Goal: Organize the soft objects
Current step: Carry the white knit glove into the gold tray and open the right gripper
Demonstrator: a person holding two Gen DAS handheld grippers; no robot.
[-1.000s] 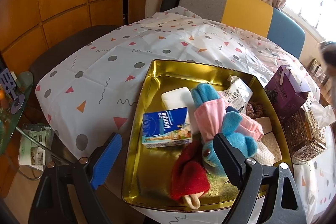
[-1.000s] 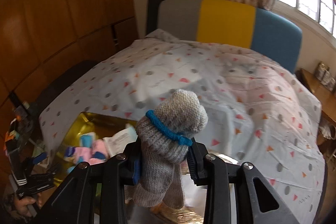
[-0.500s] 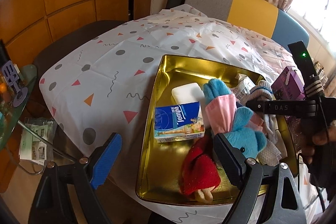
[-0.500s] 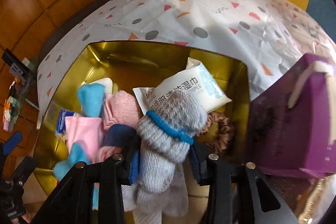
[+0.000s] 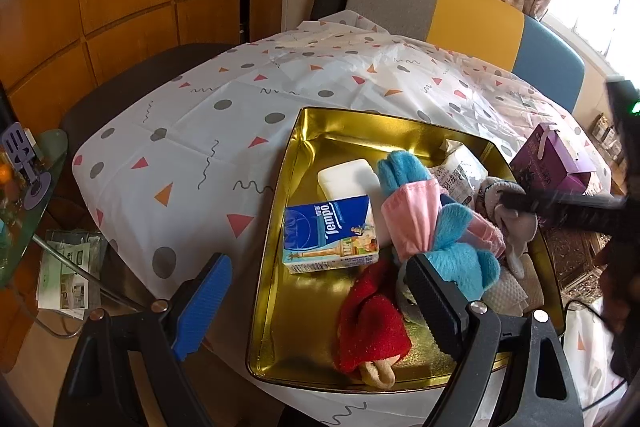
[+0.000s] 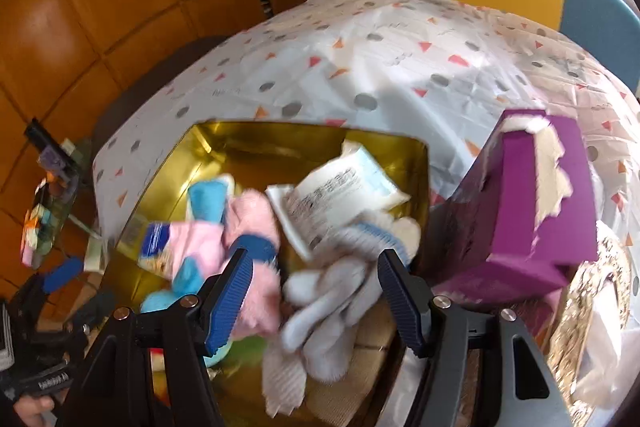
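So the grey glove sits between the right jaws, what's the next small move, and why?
Probably lift the right gripper straight back out: its jaws are open, and the grey glove lies loose in the gold tray beside the wipes pack.

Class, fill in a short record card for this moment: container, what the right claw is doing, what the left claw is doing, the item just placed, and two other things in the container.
container: gold tin tray on a patterned tablecloth
right claw: open, above the tray
left claw: open, empty, at the tray's near edge
item placed: grey knitted glove, lying free between the right claw's fingers
other contents: Tempo tissue pack; red sock
beside tray: purple box
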